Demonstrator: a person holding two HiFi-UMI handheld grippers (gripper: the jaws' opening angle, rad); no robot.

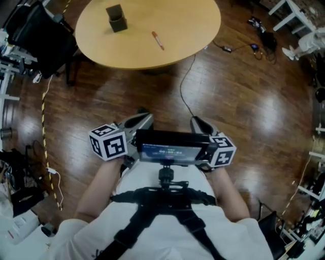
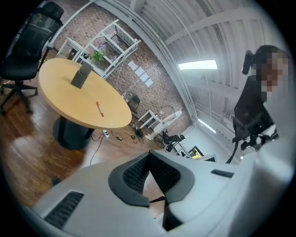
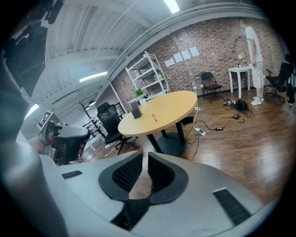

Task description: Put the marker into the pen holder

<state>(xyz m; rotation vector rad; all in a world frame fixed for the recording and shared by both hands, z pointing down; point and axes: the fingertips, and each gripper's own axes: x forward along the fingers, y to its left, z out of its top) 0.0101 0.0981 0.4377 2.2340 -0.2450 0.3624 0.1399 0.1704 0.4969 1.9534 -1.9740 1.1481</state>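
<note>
A red-and-white marker (image 1: 158, 40) lies on the round wooden table (image 1: 193, 25), to the right of a dark square pen holder (image 1: 117, 19) that stands upright. Both grippers are held close to my body over the wooden floor, well short of the table. The left gripper (image 1: 143, 118) has its jaw tips touching and nothing between them. The right gripper (image 1: 196, 122) shows a narrow slit between its jaws, also empty. In the left gripper view the left gripper (image 2: 149, 156) points past the marker (image 2: 99, 109) and holder (image 2: 82, 75). From the right gripper (image 3: 144, 157), the marker (image 3: 154, 118) and holder (image 3: 135, 112) look far off.
A black office chair (image 1: 35, 30) stands left of the table. A thin cable (image 1: 185, 86) runs across the floor from under the table towards me. White furniture (image 1: 294, 15) and plugs sit at the far right. Cluttered equipment lines the left edge.
</note>
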